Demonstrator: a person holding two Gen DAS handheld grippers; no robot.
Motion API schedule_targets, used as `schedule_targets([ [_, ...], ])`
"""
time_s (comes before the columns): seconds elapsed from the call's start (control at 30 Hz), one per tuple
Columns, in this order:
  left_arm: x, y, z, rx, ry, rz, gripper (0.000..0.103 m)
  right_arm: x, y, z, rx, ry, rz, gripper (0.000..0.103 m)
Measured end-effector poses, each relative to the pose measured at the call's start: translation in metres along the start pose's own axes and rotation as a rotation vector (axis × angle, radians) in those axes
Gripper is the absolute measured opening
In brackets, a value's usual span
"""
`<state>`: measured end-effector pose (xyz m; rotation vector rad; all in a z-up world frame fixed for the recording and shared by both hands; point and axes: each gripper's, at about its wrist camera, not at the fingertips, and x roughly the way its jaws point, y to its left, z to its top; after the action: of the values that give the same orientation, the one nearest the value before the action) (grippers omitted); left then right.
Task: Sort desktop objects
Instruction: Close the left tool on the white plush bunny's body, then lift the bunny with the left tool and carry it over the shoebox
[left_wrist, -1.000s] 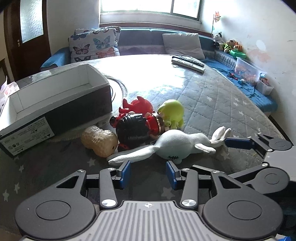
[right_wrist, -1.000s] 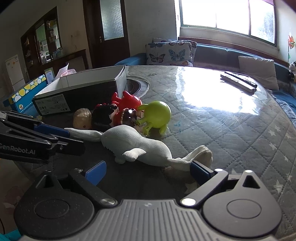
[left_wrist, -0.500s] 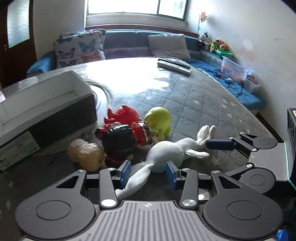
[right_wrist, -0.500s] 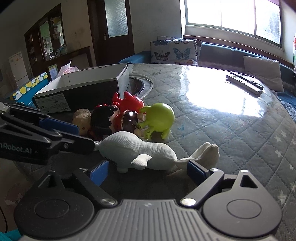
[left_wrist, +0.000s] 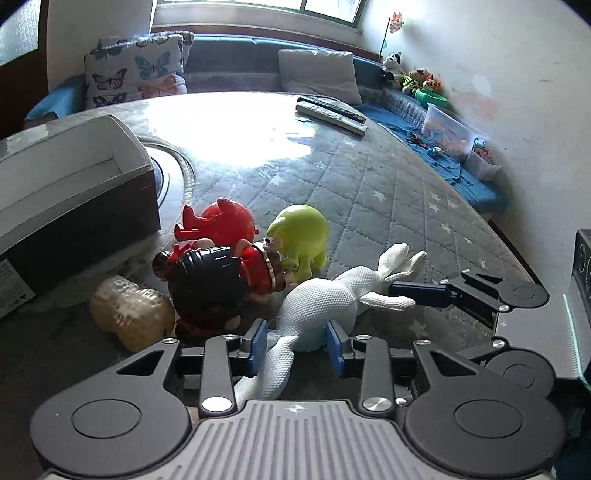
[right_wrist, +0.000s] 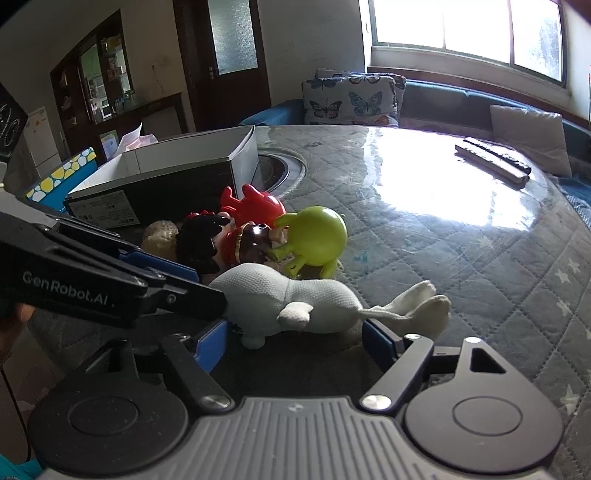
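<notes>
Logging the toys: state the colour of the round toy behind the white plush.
Lime green, clearest in the right wrist view, just beyond the white plush.

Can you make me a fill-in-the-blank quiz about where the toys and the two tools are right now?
1. The left tool has its blue fingers on either side of the ____ plush toy.
2. The green round toy sits directly beside the ____ toy.
3. The open cardboard box has ____ toys inside it.
4. The two remote controls lie on the far side of the ____.

Missing words: white; red; no; table
</notes>
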<state>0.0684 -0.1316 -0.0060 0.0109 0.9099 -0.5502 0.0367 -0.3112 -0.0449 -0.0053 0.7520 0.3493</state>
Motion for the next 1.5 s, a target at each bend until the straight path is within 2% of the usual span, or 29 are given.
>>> schedule_targets([
  [0.47,0.009,0.004,0.017,0.019,0.032,-0.054,0.038,0.007,-0.003,0.001,-0.02,0.016,0.036,0.079],
  [0.83,0.021,0.002,0.02,0.028,0.057,-0.103,0.039,0.012,-0.002,0.004,-0.037,0.011,0.062,0.074],
  [1.07,0.023,0.006,0.019,0.006,0.058,-0.135,0.031,0.009,0.0,0.007,-0.05,-0.007,0.079,0.073],
  [1.43,0.008,0.013,0.014,-0.008,0.027,-0.158,0.026,-0.006,0.002,0.01,-0.054,-0.033,0.111,0.073],
  [1.5,0.01,0.014,0.013,-0.01,0.04,-0.152,0.026,-0.005,0.003,0.01,-0.056,-0.029,0.114,0.073],
])
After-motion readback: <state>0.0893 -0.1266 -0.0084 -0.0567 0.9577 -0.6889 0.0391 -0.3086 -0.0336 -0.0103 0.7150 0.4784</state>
